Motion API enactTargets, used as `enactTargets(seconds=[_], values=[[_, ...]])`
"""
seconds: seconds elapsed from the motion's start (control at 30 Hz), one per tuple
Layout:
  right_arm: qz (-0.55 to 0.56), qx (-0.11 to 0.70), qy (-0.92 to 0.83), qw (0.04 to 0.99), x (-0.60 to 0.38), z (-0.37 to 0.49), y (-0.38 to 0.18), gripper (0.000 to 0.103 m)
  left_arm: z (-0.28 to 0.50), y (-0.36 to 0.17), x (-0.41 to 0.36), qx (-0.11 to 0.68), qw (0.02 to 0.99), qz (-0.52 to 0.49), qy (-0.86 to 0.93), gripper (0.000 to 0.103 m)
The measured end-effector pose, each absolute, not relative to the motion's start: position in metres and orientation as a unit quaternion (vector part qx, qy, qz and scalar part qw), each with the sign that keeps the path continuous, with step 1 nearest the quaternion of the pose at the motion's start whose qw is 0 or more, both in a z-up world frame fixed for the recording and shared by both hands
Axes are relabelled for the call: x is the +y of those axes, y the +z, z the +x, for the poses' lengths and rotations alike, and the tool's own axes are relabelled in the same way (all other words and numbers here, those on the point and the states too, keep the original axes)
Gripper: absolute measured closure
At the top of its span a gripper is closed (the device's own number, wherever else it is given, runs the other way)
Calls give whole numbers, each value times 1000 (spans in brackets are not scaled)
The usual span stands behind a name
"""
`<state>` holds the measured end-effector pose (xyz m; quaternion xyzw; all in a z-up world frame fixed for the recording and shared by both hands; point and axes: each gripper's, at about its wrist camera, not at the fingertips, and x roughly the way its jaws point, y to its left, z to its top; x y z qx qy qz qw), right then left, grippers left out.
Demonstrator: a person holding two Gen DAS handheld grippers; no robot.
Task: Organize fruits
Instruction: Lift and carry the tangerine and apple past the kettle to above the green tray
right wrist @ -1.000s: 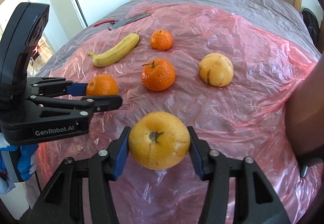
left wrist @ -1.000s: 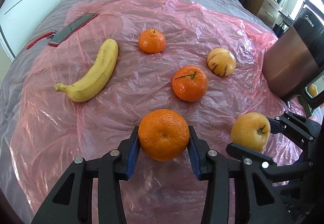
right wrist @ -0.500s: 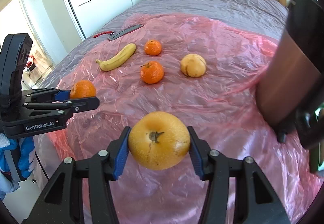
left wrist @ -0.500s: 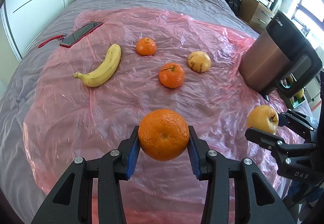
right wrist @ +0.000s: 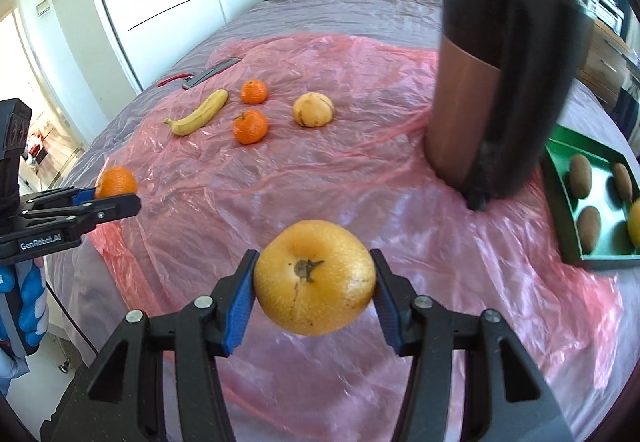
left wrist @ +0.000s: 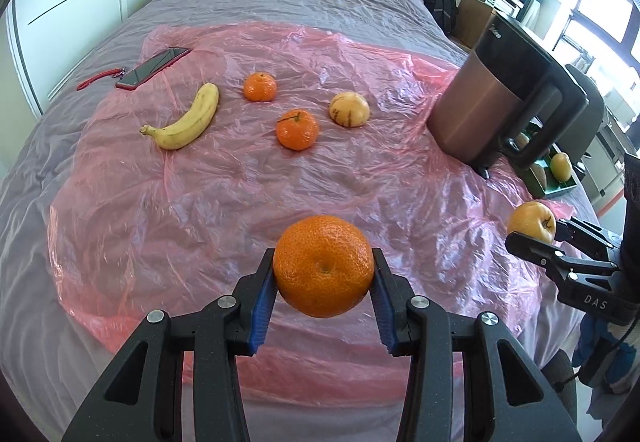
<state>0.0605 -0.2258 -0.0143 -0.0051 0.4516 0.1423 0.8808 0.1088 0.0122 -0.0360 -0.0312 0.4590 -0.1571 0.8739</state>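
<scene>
My left gripper (left wrist: 324, 270) is shut on an orange mandarin (left wrist: 323, 265), held above the pink plastic sheet (left wrist: 240, 194) near its front edge. My right gripper (right wrist: 314, 278) is shut on a yellow apple (right wrist: 315, 277), held above the sheet; it also shows in the left wrist view (left wrist: 531, 223). On the sheet lie a banana (left wrist: 186, 118), two mandarins (left wrist: 260, 87) (left wrist: 297, 129) and a yellow striped fruit (left wrist: 349, 109). A green tray (right wrist: 560, 198) at the right holds several kiwis (right wrist: 581, 176) and a yellow fruit.
A tall copper-and-black appliance (left wrist: 500, 102) stands on the sheet's right side, between the loose fruit and the green tray (left wrist: 554, 186). A phone (left wrist: 154, 67) with a red strap lies at the far left. The bed's front edge is just below the grippers.
Both grippers have pulled back and up from the sheet with their fruit. The right gripper has swung right, bringing the appliance and green tray into view.
</scene>
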Motion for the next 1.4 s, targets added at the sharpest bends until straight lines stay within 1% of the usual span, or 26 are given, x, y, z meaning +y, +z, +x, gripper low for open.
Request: enactTargets(seconds=[0.6,0.93,1.13,1.4], values=[[59,431,51,899,-344,4,-7,56,65,-13,-86,454,862,32,-225,65],[100,406,-16,908,-427,-20,3,56,52,-2,-170,452,843,73,-283,65],[118,393,-48,911,-473,-21,8,56,50,5,-225,449,829,97,-320,65],[126,387,-62,912,-516,2,5,56,66,12,-296,440,819,113,-350,65]])
